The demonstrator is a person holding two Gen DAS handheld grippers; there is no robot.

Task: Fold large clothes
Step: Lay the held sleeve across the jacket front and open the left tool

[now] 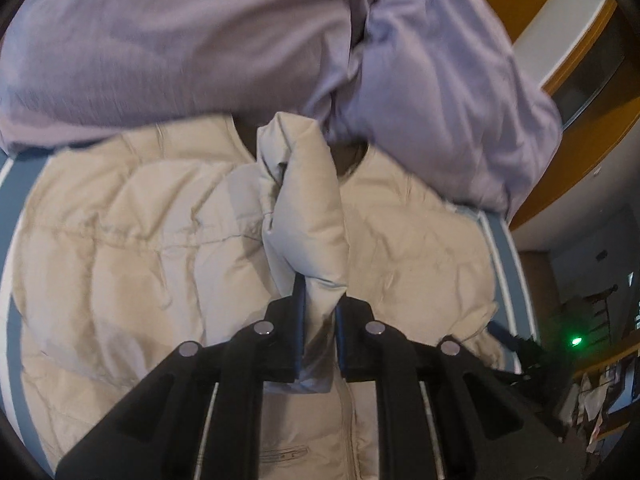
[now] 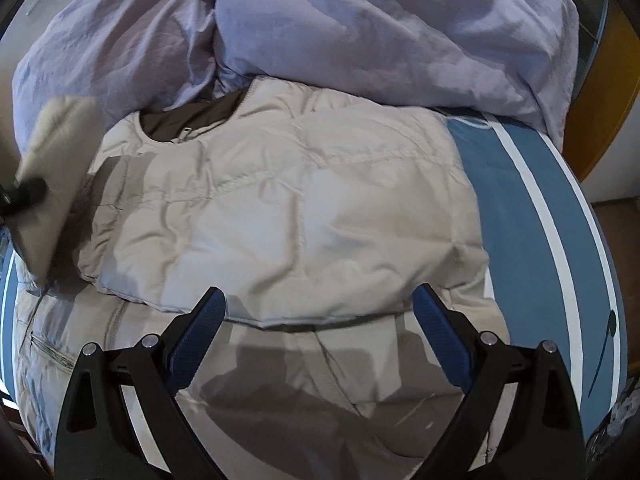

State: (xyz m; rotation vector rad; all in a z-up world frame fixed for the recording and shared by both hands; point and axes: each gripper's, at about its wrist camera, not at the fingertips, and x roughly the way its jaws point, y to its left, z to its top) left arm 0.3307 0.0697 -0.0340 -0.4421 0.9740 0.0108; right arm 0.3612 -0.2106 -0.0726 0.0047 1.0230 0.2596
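Observation:
A beige quilted puffer jacket (image 2: 280,216) lies spread on a blue bed sheet, collar and brown lining toward the lilac duvet. One side is folded over the body. My left gripper (image 1: 320,300) is shut on a bunched sleeve (image 1: 304,208) of the jacket, holding it up over the jacket's middle. In the right wrist view that sleeve (image 2: 52,168) and the left gripper (image 2: 24,192) show blurred at the left edge. My right gripper (image 2: 320,312) hangs open above the folded edge of the jacket, nothing between its blue pads (image 2: 440,340).
A crumpled lilac duvet (image 2: 360,32) is piled along the far side of the bed. The blue sheet with a white stripe (image 2: 552,208) runs bare on the right. Orange wooden furniture (image 1: 580,128) and a cluttered dim room lie beyond the bed's right edge.

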